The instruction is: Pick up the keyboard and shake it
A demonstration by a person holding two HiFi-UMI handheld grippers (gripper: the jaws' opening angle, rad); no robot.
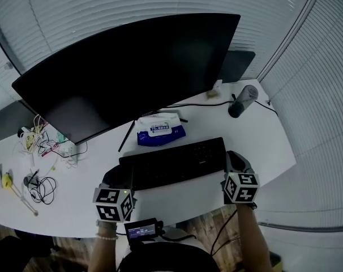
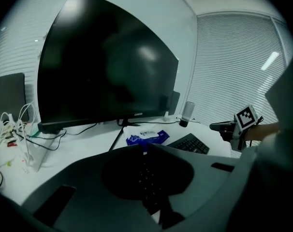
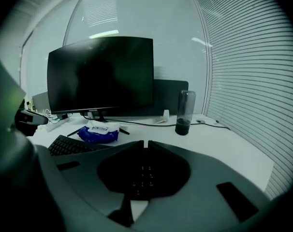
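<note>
Black low-profile keyboard [image 1: 174, 162] is held across the front of the white desk [image 1: 273, 146], one end in each gripper, and looks slightly raised off the top, though that's hard to confirm. Left gripper [image 2: 145, 149] has its jaws clamped on the keyboard's left end, and right gripper [image 3: 145, 144] is clamped the same way on the right end, with keys visible under both sets of tips. Risk: both grips are thin edge pinches, so a hard shake could twist an end loose and drop the keyboard. A forward swing could also knock the blue wet-wipe pack with a white label [image 1: 160, 130] just behind it, or the stand of the large black curved monitor [image 1: 132, 67]. The dark cylindrical bottle [image 1: 242, 101] is well clear. Writing: the wipe label print and the monitor bezel logo are too small to read.
</note>
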